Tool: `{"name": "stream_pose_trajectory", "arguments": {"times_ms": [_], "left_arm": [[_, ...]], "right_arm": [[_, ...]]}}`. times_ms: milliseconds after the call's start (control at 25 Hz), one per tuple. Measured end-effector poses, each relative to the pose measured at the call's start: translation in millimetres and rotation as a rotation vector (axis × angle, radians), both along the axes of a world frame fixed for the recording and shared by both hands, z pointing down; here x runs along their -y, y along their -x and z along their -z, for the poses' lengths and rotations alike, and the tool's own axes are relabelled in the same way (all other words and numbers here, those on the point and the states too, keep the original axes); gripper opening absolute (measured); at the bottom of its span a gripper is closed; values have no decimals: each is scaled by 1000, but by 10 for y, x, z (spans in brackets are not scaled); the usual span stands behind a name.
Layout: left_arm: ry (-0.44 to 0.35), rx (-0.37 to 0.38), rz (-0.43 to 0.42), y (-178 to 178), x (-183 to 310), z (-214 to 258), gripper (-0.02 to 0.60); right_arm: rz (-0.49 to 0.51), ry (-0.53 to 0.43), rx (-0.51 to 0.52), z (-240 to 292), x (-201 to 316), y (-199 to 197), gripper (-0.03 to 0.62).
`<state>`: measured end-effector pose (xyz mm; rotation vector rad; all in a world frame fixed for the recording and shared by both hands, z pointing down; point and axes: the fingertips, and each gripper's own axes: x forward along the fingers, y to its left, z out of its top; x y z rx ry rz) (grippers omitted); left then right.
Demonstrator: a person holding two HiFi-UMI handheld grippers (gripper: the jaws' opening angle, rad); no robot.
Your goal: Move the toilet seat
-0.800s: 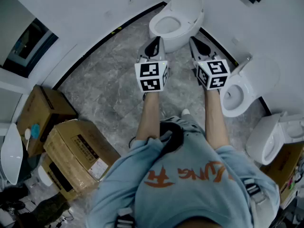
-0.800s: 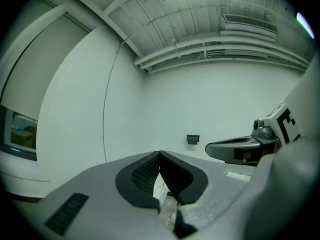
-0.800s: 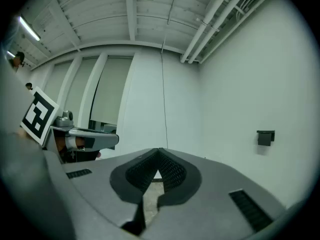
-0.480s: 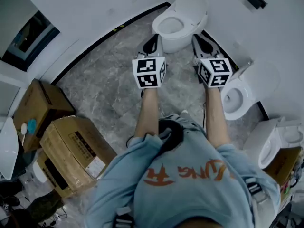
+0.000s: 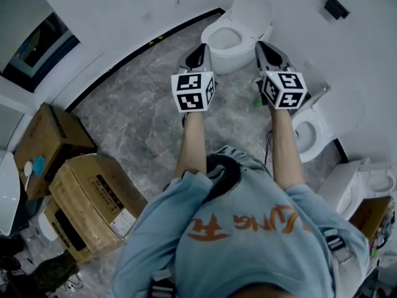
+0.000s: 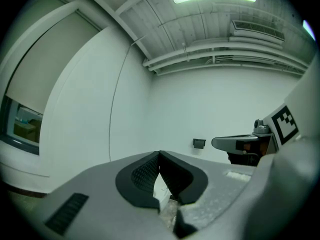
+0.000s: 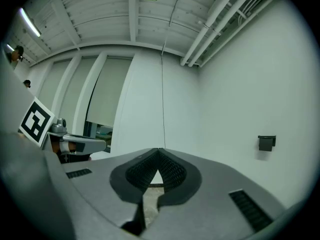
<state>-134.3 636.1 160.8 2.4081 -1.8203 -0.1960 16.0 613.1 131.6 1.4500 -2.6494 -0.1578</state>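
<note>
A white toilet (image 5: 232, 39) stands against the curved wall at the top of the head view. Its seat ring (image 5: 214, 35) lies around the bowl, and the lid (image 5: 253, 8) stands raised behind it. My left gripper (image 5: 198, 56) hovers at the bowl's near left, shut with nothing in it. My right gripper (image 5: 267, 49) hovers at the bowl's near right, also shut and empty. Neither touches the toilet. In the left gripper view the jaws (image 6: 159, 154) meet in front of a white wall. The right gripper view shows shut jaws (image 7: 159, 151) too.
Two more white toilets (image 5: 313, 126) (image 5: 350, 185) stand along the right wall. Cardboard boxes (image 5: 93, 197) (image 5: 46, 144) crowd the left floor. A black fixture (image 5: 335, 6) hangs on the wall. Grey marble floor (image 5: 136, 117) lies between boxes and toilet.
Both grippers have edged slightly forward toward the toilet and a little further apart. Their jaws stay shut. The head view has shifted a bit.
</note>
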Motion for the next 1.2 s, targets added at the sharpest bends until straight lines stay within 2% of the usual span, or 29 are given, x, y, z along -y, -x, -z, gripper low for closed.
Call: {"name": "stream_pose_trajectory", "arguments": {"times_ms": [240, 520, 840, 1080, 1200], "left_arm": [[-9, -7, -14, 43, 192, -3, 2], [10, -12, -22, 64, 778, -148, 2], [140, -16, 39, 101, 1704, -658, 2], [260, -81, 70, 171, 2562, -1193, 2], [324, -90, 74, 176, 3014, -1431, 2]], "right_arm": [[21, -13, -2, 35, 223, 47, -3], [40, -4, 38, -41, 914, 100, -3], [45, 122, 41, -514, 2063, 100, -3], [53, 226, 8, -959, 3085, 183, -3], [47, 275, 6, -1158, 3572, 177, -3]]}}
